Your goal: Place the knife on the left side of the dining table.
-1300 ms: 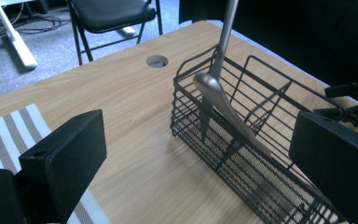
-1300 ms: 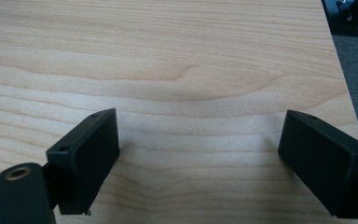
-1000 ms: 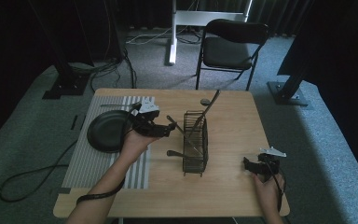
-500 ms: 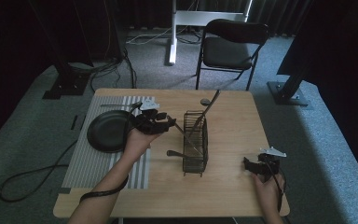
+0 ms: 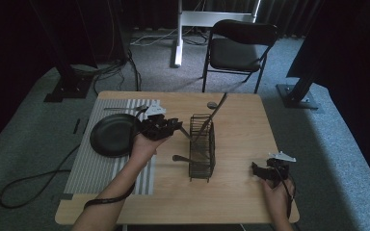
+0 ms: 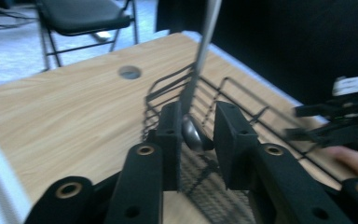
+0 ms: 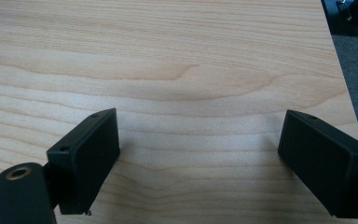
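My left gripper point(image 6: 193, 128) sits at the near end of the wire rack point(image 5: 202, 147), jaws just been closing, and the bowl of a spoon point(image 6: 193, 133) is between them; the left jaw looks to touch it, but the other pad stands a bit off, so I can't call it a firm grip yet. The spoon's handle runs up and away, leaning over the rack's top rim toward the far side of the surface point(image 5: 241, 192), which is likely why I come in at the low end: that bowl is the part that sticks out where the jaws can fit. A second utensil point(image 5: 179, 158) pokes out of the rack's side, low, toward the striped mat point(image 5: 84, 166). The black plate point(image 5: 111, 134) lies on that mat just left of my left hand, probably where cutlery goes or came from, can't tell which. My right gripper point(image 7: 196, 154) rests near the surface's right front corner, well apart from the rack, jaws wide open over bare wood, holding nothing, parked out of the way.
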A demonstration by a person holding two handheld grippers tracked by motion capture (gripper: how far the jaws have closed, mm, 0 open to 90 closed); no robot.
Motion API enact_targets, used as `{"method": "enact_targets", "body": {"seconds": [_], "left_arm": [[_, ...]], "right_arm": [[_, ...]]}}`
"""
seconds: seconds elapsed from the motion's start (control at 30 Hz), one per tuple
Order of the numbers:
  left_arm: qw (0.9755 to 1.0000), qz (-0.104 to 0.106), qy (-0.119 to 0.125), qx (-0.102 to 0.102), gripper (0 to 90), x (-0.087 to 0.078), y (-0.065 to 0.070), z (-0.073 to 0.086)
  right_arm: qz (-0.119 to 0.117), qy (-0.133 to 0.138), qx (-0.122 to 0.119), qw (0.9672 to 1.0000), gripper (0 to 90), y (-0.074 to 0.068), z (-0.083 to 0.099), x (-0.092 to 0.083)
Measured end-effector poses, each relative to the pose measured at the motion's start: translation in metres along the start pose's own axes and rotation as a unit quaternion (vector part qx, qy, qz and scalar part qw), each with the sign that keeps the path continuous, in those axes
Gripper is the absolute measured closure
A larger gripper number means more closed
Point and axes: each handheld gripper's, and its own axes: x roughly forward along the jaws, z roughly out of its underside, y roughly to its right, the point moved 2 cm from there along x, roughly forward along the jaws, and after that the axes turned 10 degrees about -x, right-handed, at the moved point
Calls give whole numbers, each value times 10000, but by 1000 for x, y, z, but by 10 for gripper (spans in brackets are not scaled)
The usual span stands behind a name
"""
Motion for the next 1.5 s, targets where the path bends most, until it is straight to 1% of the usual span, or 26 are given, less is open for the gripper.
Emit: {"method": "enact_targets", "body": {"seconds": [0.13, 0.17, 0.2, 0.23, 0.27, 0.3, 0.33, 0.37, 0.4, 0.47, 0.57, 0.63, 0.67, 0.8, 0.93, 1.03, 1.07, 1.1, 1.17, 1.2, 1.27, 1.33, 1.4, 1.43, 1.47, 1.5], "left_arm": [[9997, 222, -18, 35, 773, -4, 7, 0], [9994, 340, -19, 35, 785, -5, 9, -1], [9992, 400, -40, 71, 796, -5, 12, -1], [9992, 400, -40, 71, 800, -5, 12, -1], [9982, 553, -88, 196, 800, -6, 19, -3], [9977, 618, -99, 246, 818, -6, 23, -3], [9970, 686, -112, 345, 824, -6, 27, -3], [9958, 755, -121, 498, 828, -6, 31, -4], [9951, 760, -122, 619, 829, -6, 34, -4], [9934, 811, -172, 790, 831, -6, 39, -5], [9920, 844, -178, 918, 830, -4, 43, -6], [9920, 844, -178, 918, 829, -4, 43, -6], [9914, 875, -103, 965, 829, -2, 46, -7], [9914, 997, -9, 851, 828, 3, 45, -8], [9911, 1038, 66, 828, 827, 7, 45, -9], [9913, 1018, 89, 832, 828, 7, 46, -9], [9902, 1045, 249, 887, 828, 9, 47, -6], [9894, 1108, 278, 894, 827, 10, 47, -5], [9885, 1143, 346, 922, 826, 11, 48, -4], [9877, 1194, 344, 946, 826, 12, 48, -4], [9873, 1181, 387, 986, 826, 13, 49, -4], [9857, 1219, 397, 1097, 828, 13, 52, -3], [9850, 1181, 394, 1198, 831, 13, 55, -3], [9850, 1181, 394, 1198, 834, 13, 55, -3], [9837, 1184, 393, 1293, 834, 14, 57, -3], [9838, 1148, 403, 1318, 836, 14, 59, -3]], "right_arm": [[-1, 1, -1, 10000, 117, 0, 0, 0], [-2, 0, 0, 10000, 117, 0, 0, 0], [-2, -1, 3, 10000, 117, 0, 0, 0], [-2, -1, 3, 10000, 117, 0, 0, 0], [-2, -1, 3, 10000, 117, 0, 0, 0], [-2, -2, 3, 10000, 117, 0, 0, 0], [-1, -2, 3, 10000, 116, 0, 0, 0], [-1, -1, 3, 10000, 117, 0, 0, 0], [-1, -1, 2, 10000, 117, 0, 0, 0], [-1, 0, 3, 10000, 117, 0, 0, 0], [-1, 0, 4, 10000, 117, 0, 0, 0], [-1, 0, 4, 10000, 117, 0, 0, 0], [-1, 0, 4, 10000, 117, 0, 0, 0], [-2, -1, 3, 10000, 117, 0, 0, 0], [-1, -1, 2, 10000, 117, 0, 0, 0], [-2, -1, 2, 10000, 117, 0, 0, 0], [-2, -1, 2, 10000, 117, 0, 0, 0], [-2, -1, 3, 10000, 117, 0, 0, 0], [-1, -1, 2, 10000, 117, 0, 0, 0], [-1, 0, 3, 10000, 117, 0, 0, 0], [0, 0, 4, 10000, 117, 0, 0, 0], [0, 0, 2, 10000, 117, 0, 0, 0], [-1, -5, 1, 10000, 117, 0, 0, 0], [-1, -5, 1, 10000, 117, 0, 0, 0], [-2, -5, 1, 10000, 117, 0, 0, 0], [-2, -6, 0, 10000, 117, 0, 0, 0]]}}
